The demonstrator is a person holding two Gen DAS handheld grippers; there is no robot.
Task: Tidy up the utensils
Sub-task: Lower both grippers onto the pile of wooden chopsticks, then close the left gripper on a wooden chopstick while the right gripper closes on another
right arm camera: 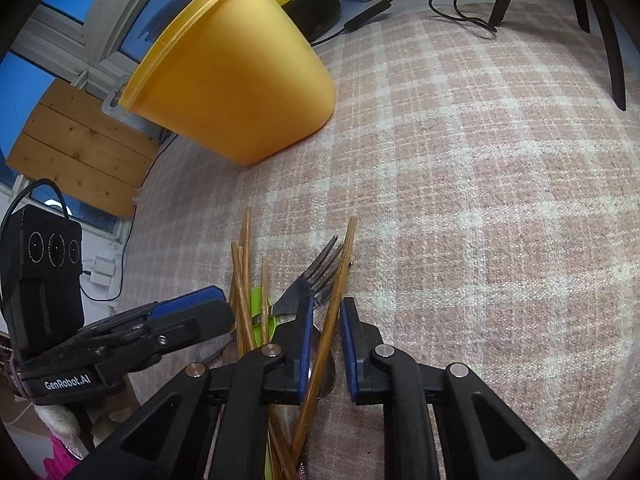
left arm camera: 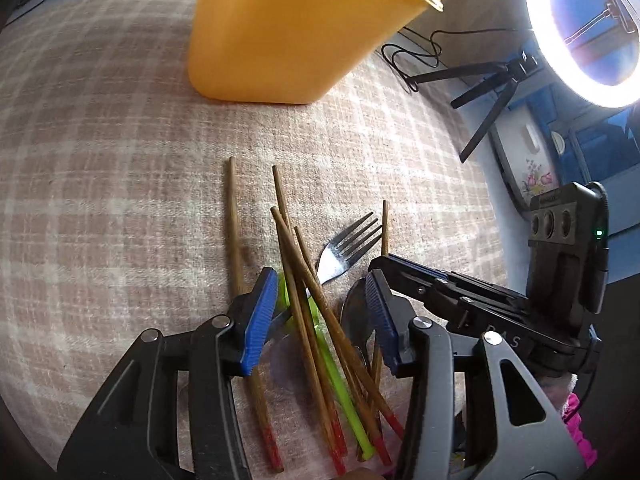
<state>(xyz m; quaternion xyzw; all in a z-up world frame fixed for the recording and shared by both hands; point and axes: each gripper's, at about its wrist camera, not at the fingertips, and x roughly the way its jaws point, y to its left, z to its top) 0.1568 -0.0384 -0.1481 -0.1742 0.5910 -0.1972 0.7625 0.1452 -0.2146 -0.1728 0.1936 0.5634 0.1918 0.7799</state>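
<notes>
A heap of wooden chopsticks (left arm camera: 304,292) with red ends lies on the plaid cloth, mixed with a steel fork (left arm camera: 344,252), a green stick (left arm camera: 332,364) and a spoon (left arm camera: 354,316). My left gripper (left arm camera: 322,316) is open, its blue pads straddling the heap. My right gripper (right arm camera: 325,344) is open with one chopstick (right arm camera: 336,300) passing between its pads; the fork (right arm camera: 316,280) lies just ahead. The right gripper also shows in the left wrist view (left arm camera: 404,276), close on the right. A yellow container (left arm camera: 296,28) stands beyond the heap; it also shows in the right wrist view (right arm camera: 236,80).
The plaid cloth (left arm camera: 100,140) covers the table. A lit ring light (left arm camera: 584,28) on a black tripod (left arm camera: 492,96) stands at the far right with cables (left arm camera: 404,56). A black and yellow pot (right arm camera: 312,4) sits behind the container.
</notes>
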